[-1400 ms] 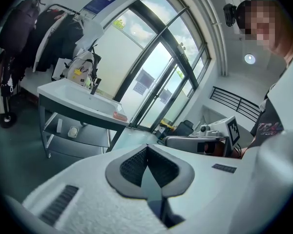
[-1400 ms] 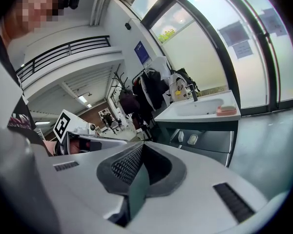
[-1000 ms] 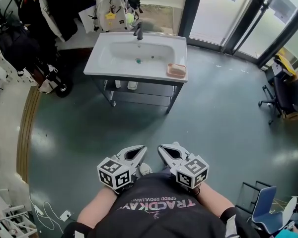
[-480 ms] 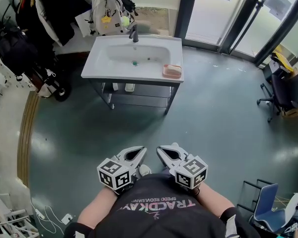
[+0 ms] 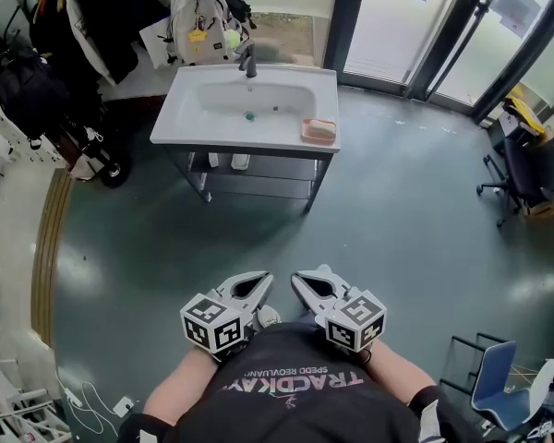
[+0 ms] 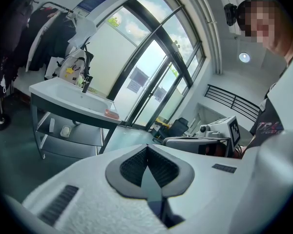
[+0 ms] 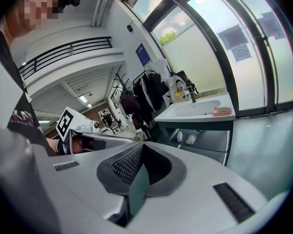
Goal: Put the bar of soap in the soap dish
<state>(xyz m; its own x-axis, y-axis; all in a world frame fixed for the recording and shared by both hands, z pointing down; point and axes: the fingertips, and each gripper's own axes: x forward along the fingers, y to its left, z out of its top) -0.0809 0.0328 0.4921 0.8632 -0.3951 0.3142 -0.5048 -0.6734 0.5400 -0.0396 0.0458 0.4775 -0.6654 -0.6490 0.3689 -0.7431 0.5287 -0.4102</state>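
A white sink (image 5: 325, 89) on a metal stand is far ahead across the floor. At its front right corner sits a pink soap dish (image 5: 319, 130) with a paler bar lying in it, also seen small as the dish (image 6: 111, 113) in the left gripper view and the dish (image 7: 223, 111) in the right gripper view. My left gripper (image 5: 263, 280) and right gripper (image 5: 300, 278) hang side by side close to my body, far from the sink. Both are shut with nothing between the jaws, as the left gripper (image 6: 147, 147) and right gripper (image 7: 143, 144) show.
A dark tap (image 5: 249, 60) stands at the sink's back. A shelf (image 5: 245, 161) below it holds small items. A backpack (image 5: 198, 12) and hung coats (image 5: 92, 17) fill the back left. Glass doors (image 5: 415, 26) lie at the back right, an office chair (image 5: 535, 169) at right, a blue chair (image 5: 499, 390) near right.
The head view has shifted a little, so the sink sits slightly higher and further left in it. Both grippers stay where they were, shut.
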